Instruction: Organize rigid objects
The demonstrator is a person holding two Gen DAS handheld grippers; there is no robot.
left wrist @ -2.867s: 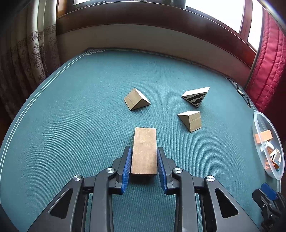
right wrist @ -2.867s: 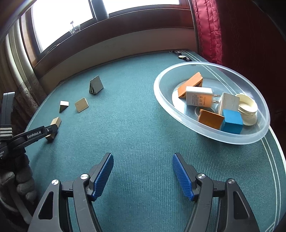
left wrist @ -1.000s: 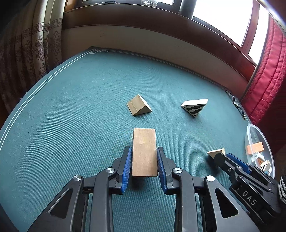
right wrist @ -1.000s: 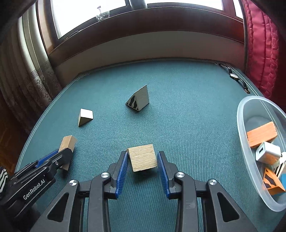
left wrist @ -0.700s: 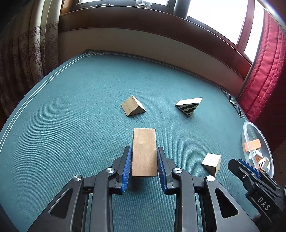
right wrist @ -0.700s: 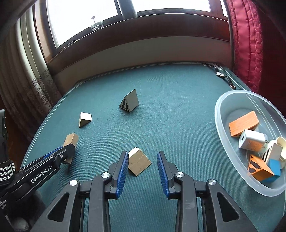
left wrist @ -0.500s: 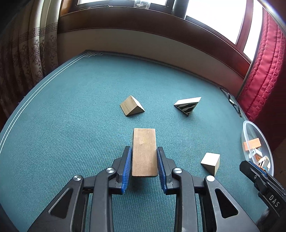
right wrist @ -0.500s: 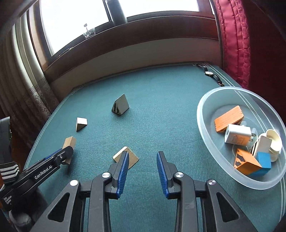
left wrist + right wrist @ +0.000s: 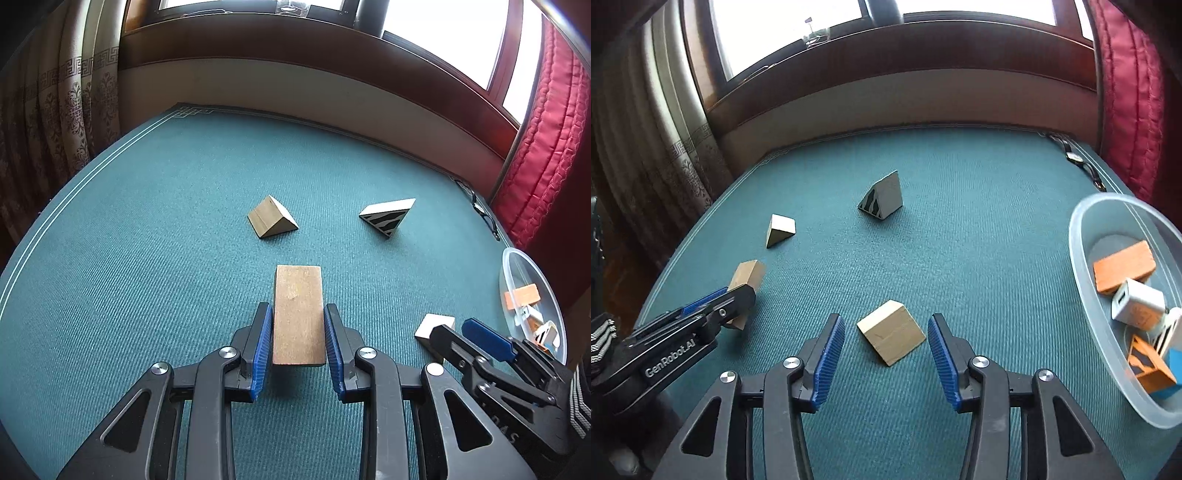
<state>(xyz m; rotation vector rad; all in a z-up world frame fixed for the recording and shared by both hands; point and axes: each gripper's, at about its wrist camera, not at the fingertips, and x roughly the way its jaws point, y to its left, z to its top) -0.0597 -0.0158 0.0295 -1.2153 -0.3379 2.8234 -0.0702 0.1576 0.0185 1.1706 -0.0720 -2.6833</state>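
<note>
Two grippers: "GenRobot.AI" left gripper [image 9: 298, 341] clenched on wooden plank [image 9: 298, 314], right gripper [image 9: 886, 345] fingers just opening, released around pale block [image 9: 891, 331].

My left gripper [image 9: 298, 345] is clamped on a flat rectangular wooden block [image 9: 297, 314], blue pads pressed to its long sides, the block sticking out ahead over the teal carpet [image 9: 147, 258]. Beyond it lie a plain wooden wedge [image 9: 271, 222] and, to the right, a black-striped wedge [image 9: 386, 216]. Low right, my right gripper [image 9: 476, 341] reaches in beside a pale wooden block [image 9: 430, 326], near a clear plastic bowl [image 9: 517, 266] of small pieces.
</note>
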